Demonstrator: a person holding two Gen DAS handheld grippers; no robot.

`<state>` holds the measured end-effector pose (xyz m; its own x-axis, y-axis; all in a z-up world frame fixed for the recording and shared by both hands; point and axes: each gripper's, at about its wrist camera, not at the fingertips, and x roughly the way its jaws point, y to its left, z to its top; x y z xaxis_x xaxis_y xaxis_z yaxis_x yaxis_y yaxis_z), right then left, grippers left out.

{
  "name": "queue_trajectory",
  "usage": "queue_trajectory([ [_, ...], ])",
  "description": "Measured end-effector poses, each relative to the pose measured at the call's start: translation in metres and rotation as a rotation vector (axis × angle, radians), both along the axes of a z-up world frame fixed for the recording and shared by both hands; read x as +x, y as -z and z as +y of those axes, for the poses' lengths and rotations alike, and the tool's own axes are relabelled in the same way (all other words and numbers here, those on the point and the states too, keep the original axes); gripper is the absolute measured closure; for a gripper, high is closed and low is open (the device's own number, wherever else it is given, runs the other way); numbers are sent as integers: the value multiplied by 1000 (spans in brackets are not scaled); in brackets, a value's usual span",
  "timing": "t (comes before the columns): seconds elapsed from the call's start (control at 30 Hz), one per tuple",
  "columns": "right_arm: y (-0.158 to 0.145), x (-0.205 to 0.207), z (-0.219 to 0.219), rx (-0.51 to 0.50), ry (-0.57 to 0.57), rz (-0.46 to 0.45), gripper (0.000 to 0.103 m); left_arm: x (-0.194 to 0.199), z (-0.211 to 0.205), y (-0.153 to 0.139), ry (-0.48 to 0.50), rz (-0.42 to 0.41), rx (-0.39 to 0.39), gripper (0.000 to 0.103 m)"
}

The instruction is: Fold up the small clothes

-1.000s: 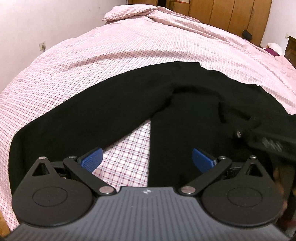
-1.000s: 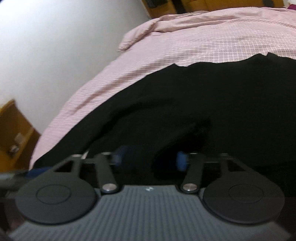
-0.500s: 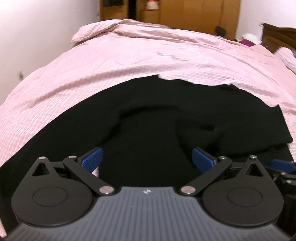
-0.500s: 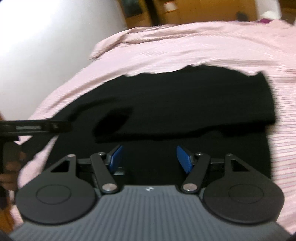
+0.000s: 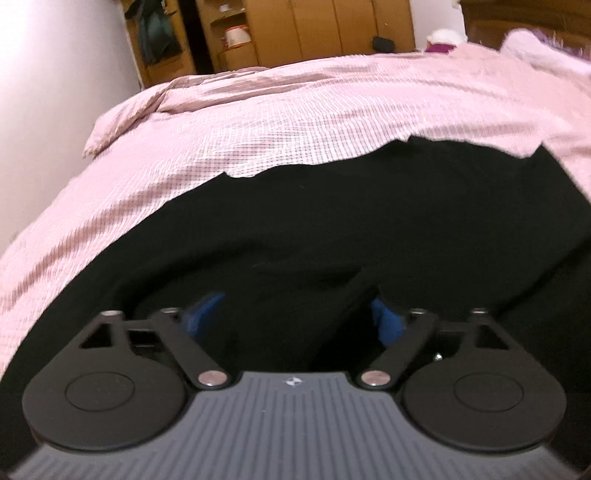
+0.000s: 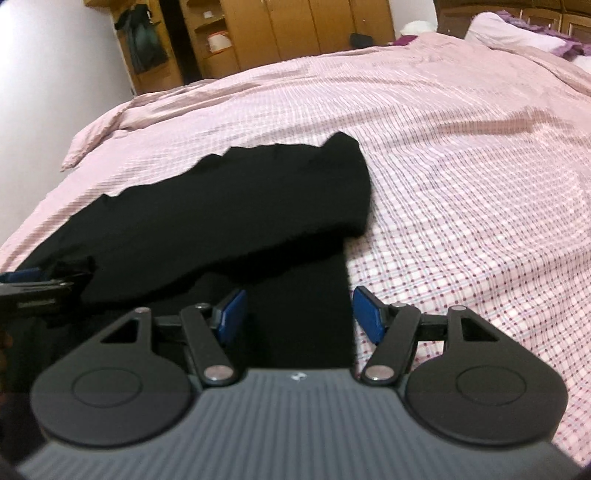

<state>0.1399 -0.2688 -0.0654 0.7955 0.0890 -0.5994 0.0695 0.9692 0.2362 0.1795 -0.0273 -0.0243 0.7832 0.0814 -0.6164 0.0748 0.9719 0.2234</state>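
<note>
A black garment (image 5: 332, 229) lies spread on the pink checked bedspread (image 5: 295, 122), with one part folded over the rest. My left gripper (image 5: 295, 317) is open, low over the garment, with a raised fold of cloth between its blue pads. In the right wrist view the garment (image 6: 229, 206) runs from the left to the middle, its near strip reaching down between my fingers. My right gripper (image 6: 299, 314) is open over that strip's right edge. The left gripper (image 6: 40, 284) shows at the left edge of the right wrist view.
The bedspread (image 6: 461, 177) stretches away to the right. Wooden wardrobes (image 6: 295, 29) and a shelf unit stand behind the bed, a white wall (image 5: 55, 92) on the left. Pillows (image 6: 517, 33) lie at the far right.
Both grippers have swung right and moved lower over the garment. The left pads are now closer together, with a fold of cloth between them. The right gripper has opened and stands at the garment's right edge.
</note>
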Motion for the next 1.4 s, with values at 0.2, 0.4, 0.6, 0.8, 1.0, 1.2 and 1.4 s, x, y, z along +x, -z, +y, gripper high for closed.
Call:
queue_trajectory([
  [0.2, 5, 1, 0, -9, -6, -14, 37, 12, 13, -12, -38, -34, -53, 85],
  [0.4, 8, -1, -1, -5, -11, -23, 37, -10, 63, -50, -181, -186, -114, 86],
  [0.6, 9, -1, 3, -29, -16, -28, 37, -16, 112, -41, -292, -137, -169, 86],
  [0.8, 8, 1, 3, -41, -20, -20, 36, -13, 122, -8, -312, -58, -199, 85],
  [1.0, 9, 1, 3, -37, -20, -22, 37, -22, 131, 2, -300, -52, -180, 84],
  [1.2, 9, 0, 2, -32, -20, -25, 37, -42, 139, -16, -318, -70, -191, 65],
  [1.4, 4, -1, 1, -22, -13, -16, 37, -67, 158, -35, -360, -112, -149, 45],
])
